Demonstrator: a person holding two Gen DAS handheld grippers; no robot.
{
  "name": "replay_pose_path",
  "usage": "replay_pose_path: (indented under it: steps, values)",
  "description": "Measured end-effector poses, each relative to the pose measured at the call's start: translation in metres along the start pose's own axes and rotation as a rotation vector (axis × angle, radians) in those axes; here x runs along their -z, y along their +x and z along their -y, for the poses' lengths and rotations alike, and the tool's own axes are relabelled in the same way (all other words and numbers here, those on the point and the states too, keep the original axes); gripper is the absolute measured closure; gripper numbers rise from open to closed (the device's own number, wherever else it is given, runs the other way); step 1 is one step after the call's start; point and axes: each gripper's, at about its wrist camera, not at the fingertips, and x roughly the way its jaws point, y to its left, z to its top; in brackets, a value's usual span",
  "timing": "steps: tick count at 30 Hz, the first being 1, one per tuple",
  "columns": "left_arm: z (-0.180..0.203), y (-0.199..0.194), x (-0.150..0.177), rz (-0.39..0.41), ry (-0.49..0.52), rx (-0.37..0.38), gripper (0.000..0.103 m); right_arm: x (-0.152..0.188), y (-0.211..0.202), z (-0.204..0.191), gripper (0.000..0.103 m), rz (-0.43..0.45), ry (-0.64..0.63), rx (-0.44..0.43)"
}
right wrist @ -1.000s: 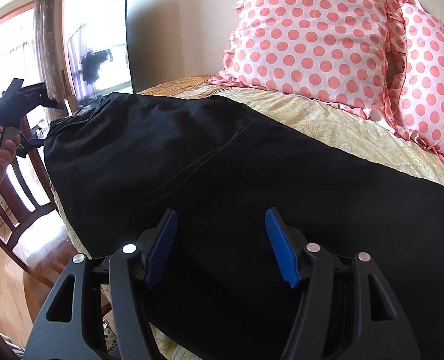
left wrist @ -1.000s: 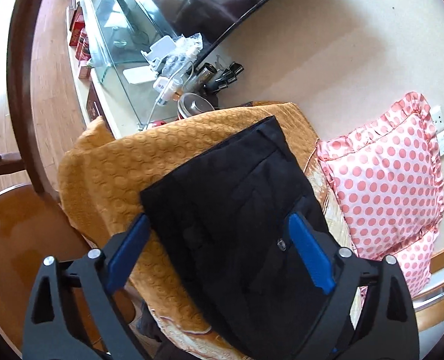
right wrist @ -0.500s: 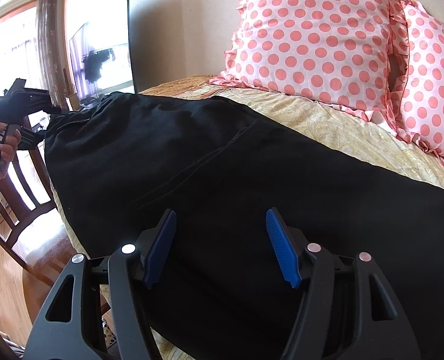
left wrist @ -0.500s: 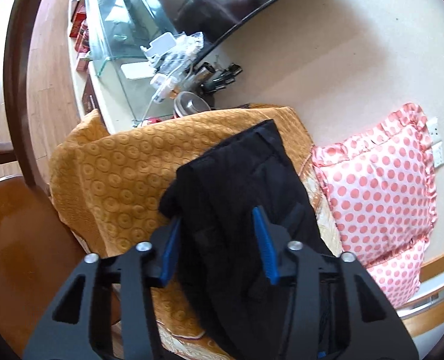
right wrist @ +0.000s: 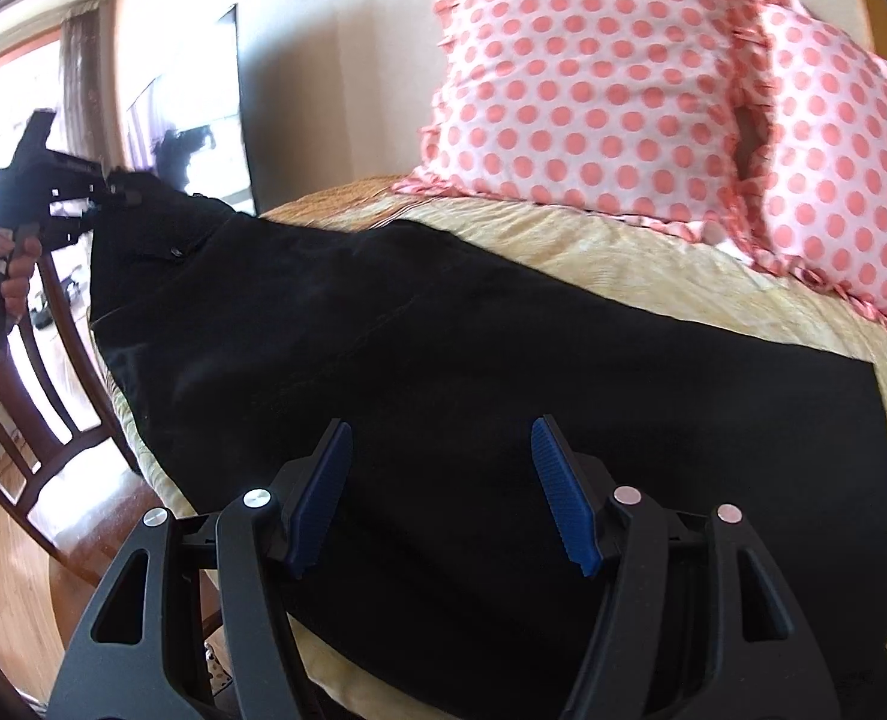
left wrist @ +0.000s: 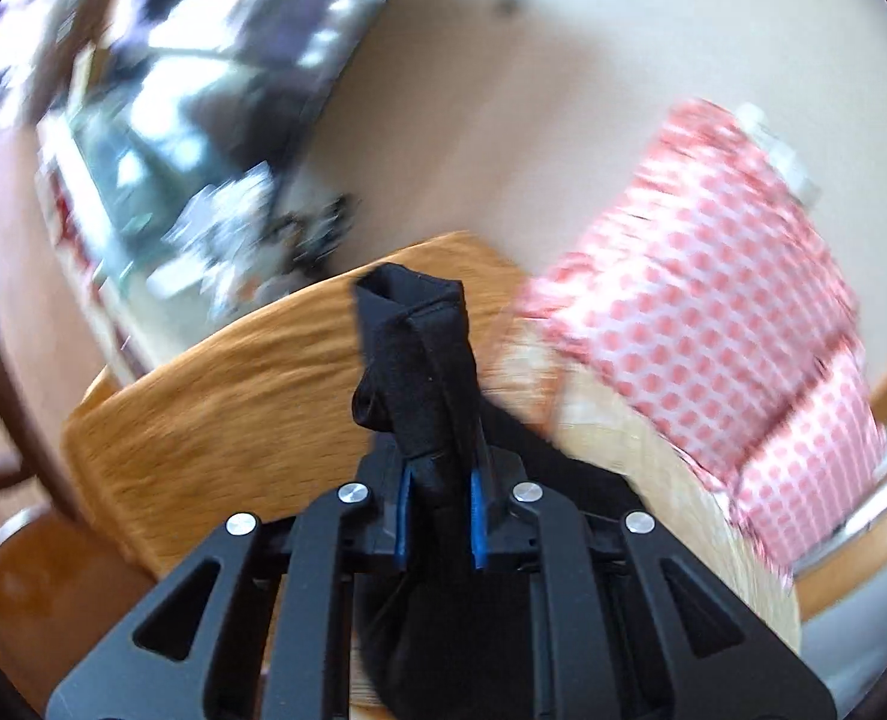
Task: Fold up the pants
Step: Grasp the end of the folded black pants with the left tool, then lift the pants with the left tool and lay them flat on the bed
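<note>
Black pants lie spread across the bed, waist end at the left. My left gripper is shut on the waist end of the pants, and the cloth stands up bunched between its fingers. In the right wrist view the left gripper shows at the far left, lifting that end off the bed. My right gripper is open and empty, hovering just above the middle of the pants near the bed's front edge.
An orange and yellow bedspread covers the bed. Two pink polka-dot pillows lean on the wall behind. A dark wooden chair stands off the bed's left end. A TV and cluttered glass stand lie beyond.
My left gripper has closed on the pants' waist end and lifted it off the bed; its view is blurred by motion. My right gripper has stayed open in place.
</note>
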Motion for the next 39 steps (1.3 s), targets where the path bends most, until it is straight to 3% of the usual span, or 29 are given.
replay_pose_path:
  steps: [4, 8, 14, 18, 22, 24, 27, 29, 35, 39]
  values:
    - [0.079, -0.006, -0.001, -0.004, 0.155, 0.116, 0.089, 0.004, -0.019, 0.019, 0.039, 0.028, 0.044, 0.021]
    - [0.161, -0.004, 0.017, -0.056, 0.305, 0.253, 0.089, 0.012, -0.045, 0.043, 0.039, 0.063, 0.104, 0.066]
    - [0.277, -0.003, 0.087, -0.168, 0.516, 0.502, 0.089, 0.031, -0.086, 0.090, 0.039, 0.108, 0.227, 0.192]
    - [0.326, 0.022, 0.171, -0.368, 0.628, 0.622, 0.089, 0.053, -0.111, 0.123, 0.039, 0.105, 0.318, 0.301]
    - [0.336, 0.059, 0.233, -0.565, 0.662, 0.620, 0.090, 0.072, -0.123, 0.147, 0.039, 0.080, 0.391, 0.361]
    - [0.335, 0.062, 0.233, -0.553, 0.653, 0.614, 0.090, 0.079, -0.128, 0.154, 0.039, 0.075, 0.412, 0.379]
    - [0.343, 0.042, 0.222, -0.456, 0.646, 0.632, 0.090, 0.083, -0.131, 0.163, 0.039, 0.079, 0.427, 0.406]
    - [0.345, 0.022, 0.231, -0.400, 0.696, 0.646, 0.089, 0.084, -0.132, 0.167, 0.039, 0.087, 0.435, 0.416]
    - [0.342, 0.023, 0.283, -0.456, 0.790, 0.647, 0.089, 0.089, -0.131, 0.170, 0.039, 0.074, 0.440, 0.432]
    - [0.333, 0.015, 0.306, -0.411, 0.840, 0.658, 0.088, 0.089, -0.130, 0.171, 0.039, 0.070, 0.430, 0.456]
